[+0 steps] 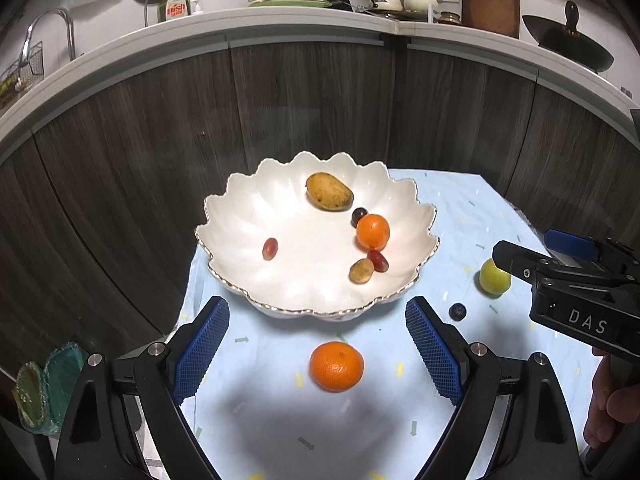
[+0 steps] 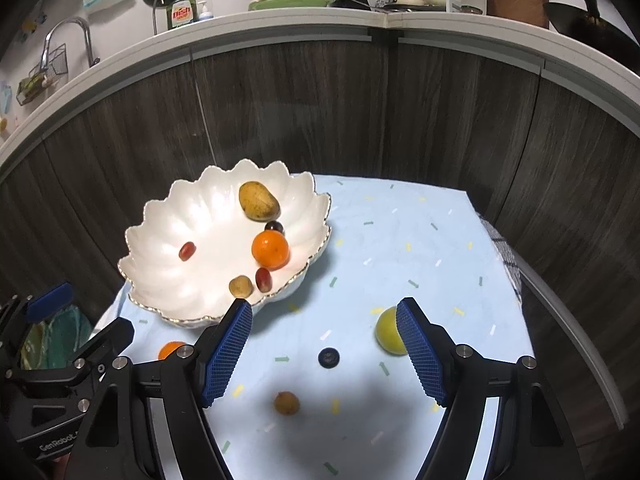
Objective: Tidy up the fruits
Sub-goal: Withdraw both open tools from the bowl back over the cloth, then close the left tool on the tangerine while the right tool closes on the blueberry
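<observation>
A white scalloped bowl [image 1: 240, 220] [image 2: 160, 240] on a pale blue cloth holds a mango [image 1: 329, 191], a tangerine [image 1: 373, 232], several grapes and a small brown fruit [image 1: 361, 271]. On the cloth in front of the bowl lies a second tangerine [image 1: 336, 366] [image 2: 170, 350], between the blue pads of my open left gripper [image 1: 318, 350] and clear of both. My right gripper [image 2: 324, 350] is open over a dark blueberry [image 2: 329, 358] [image 1: 457, 311]. A green-yellow fruit [image 2: 386, 332] [image 1: 495, 277] lies partly behind its right pad. A small brown fruit [image 2: 286, 403] lies nearer the camera.
The small table stands against dark wood cabinet doors [image 1: 320, 100] under a white counter with a dish-soap bottle [image 1: 173, 4], pans and a faucet. A checked towel [image 2: 506, 256] hangs at the table's right edge. Green bags [image 1: 44, 384] lie low at the left. A hand [image 1: 608, 408] holds the right gripper.
</observation>
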Tool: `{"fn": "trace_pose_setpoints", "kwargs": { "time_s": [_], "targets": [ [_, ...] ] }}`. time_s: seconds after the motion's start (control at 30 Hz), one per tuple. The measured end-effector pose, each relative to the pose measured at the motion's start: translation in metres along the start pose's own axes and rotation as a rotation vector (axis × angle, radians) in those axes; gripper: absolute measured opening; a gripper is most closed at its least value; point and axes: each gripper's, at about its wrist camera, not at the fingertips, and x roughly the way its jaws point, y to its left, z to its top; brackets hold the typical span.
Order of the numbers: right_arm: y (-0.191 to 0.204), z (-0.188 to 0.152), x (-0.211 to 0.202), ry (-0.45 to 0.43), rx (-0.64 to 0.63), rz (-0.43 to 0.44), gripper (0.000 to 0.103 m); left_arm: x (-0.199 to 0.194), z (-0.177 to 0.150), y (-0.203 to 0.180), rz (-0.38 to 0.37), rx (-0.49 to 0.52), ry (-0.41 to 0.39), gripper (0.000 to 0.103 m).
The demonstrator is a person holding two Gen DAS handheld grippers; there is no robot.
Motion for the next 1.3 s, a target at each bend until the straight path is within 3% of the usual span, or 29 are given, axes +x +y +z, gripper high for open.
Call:
{"fn": "trace_pose_setpoints", "kwargs": {
  "time_s": [1.3],
  "targets": [
    [0.002, -0.054, 0.073, 0.103, -0.044, -0.003, 0.075, 0.064, -0.054, -0.001, 0.024, -0.039, 0.086, 0.09]
  ]
}}
